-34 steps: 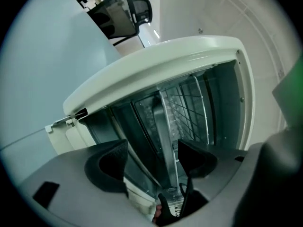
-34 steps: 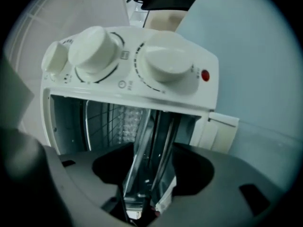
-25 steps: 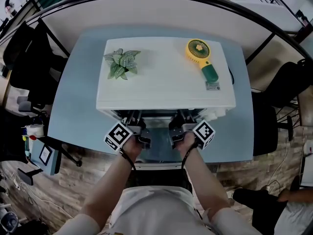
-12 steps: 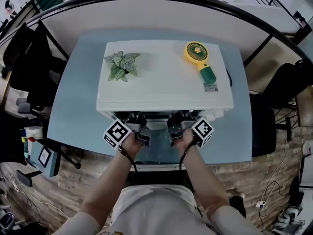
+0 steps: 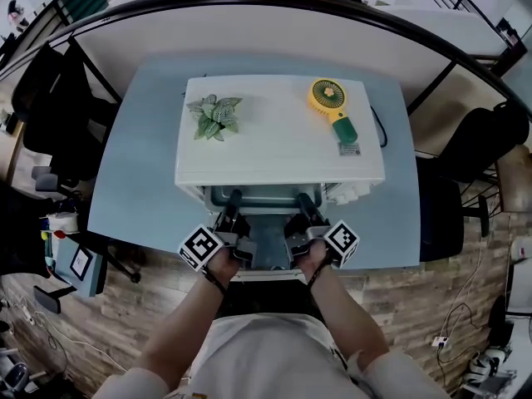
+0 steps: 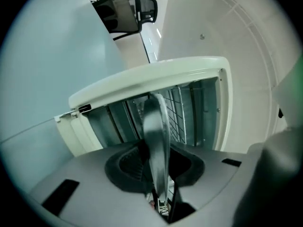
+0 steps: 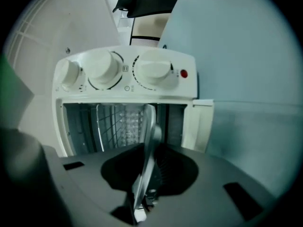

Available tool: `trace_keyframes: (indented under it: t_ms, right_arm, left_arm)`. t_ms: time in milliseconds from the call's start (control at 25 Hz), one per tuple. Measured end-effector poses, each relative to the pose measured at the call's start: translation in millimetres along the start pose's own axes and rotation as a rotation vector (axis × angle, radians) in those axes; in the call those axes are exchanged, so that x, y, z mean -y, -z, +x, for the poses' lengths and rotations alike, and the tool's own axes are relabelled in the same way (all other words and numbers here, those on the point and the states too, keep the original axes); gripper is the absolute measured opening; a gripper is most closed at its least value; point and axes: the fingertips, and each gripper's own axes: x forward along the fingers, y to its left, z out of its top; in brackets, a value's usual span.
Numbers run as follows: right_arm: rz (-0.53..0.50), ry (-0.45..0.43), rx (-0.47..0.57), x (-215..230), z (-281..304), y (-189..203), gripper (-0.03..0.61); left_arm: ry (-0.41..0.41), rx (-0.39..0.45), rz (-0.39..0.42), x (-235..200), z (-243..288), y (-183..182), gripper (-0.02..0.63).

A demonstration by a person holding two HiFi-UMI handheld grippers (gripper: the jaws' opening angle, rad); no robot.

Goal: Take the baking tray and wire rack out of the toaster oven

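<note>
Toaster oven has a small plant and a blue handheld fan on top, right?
No: the handheld fan is yellow, not blue, as the head view shows. It and the small plant do lie on top of the toaster oven.

Your baking tray (image 6: 156,136) is smooth grey metal with a dull sheen along its edge. The wire rack (image 6: 182,110) is made of thin, bright metal rods. The toaster oven (image 5: 278,144) has a smooth cream shell, lightly glossy, and its knobs (image 7: 154,72) look like smooth white plastic. Your worktop (image 5: 133,173) is a matt pale blue, even and smooth. The fan (image 5: 328,100) is shiny yellow plastic. The floor (image 5: 432,302) looks like grainy wood planks.
</note>
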Motion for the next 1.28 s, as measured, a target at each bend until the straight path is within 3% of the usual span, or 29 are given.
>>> trace_keyframes:
  t_ms: [120,240,360,520,720,1000,1280]
  right_arm:
    - [0.005,0.024,-0.016,3,-20,12,0.081]
    - [0.000,0.065,-0.026,3,-42,23,0.081]
    - [0.011,0.076,-0.026,3,-60,30,0.075]
    - [0.013,0.132,-0.035,1,-88,43,0.077]
    - [0.011,0.119,-0.040,0,-120,54,0.075]
    - [-0.005,0.163,-0.038,-2,-165,64,0.067]
    - [-0.041,0.213,-0.143,-7,-186,100,0.067]
  left_arm:
    - [-0.071,-0.025,0.025,-7,-24,3,0.098]
    - [-0.064,-0.050,0.032,-1,-40,9,0.097]
    - [-0.030,-0.066,-0.012,10,-53,17,0.097]
    - [-0.048,-0.086,-0.018,16,-77,24,0.097]
    - [-0.095,-0.134,-0.002,19,-112,38,0.098]
    - [-0.095,-0.181,-0.060,27,-149,61,0.097]
    - [-0.122,-0.196,-0.091,30,-188,50,0.083]
